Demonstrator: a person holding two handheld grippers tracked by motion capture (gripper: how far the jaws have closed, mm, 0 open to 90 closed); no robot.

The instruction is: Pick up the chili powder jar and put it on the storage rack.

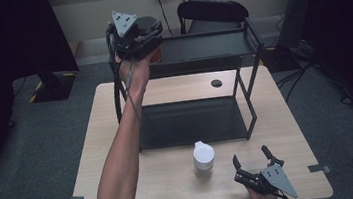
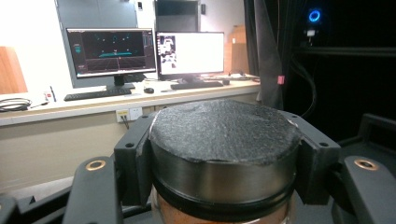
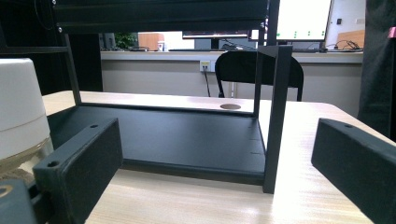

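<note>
While its body is cut off below, the black-lidded jar [image 2: 224,154] sits pinched in the left claw [image 2: 224,163].

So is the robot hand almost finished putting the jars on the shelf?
About halfway, it seems. The left gripper is clamped on the black-lidded jar and holds it up at the shelf's top level, not set down yet. The white-lidded jar waits on the table beside the open right gripper.
</note>
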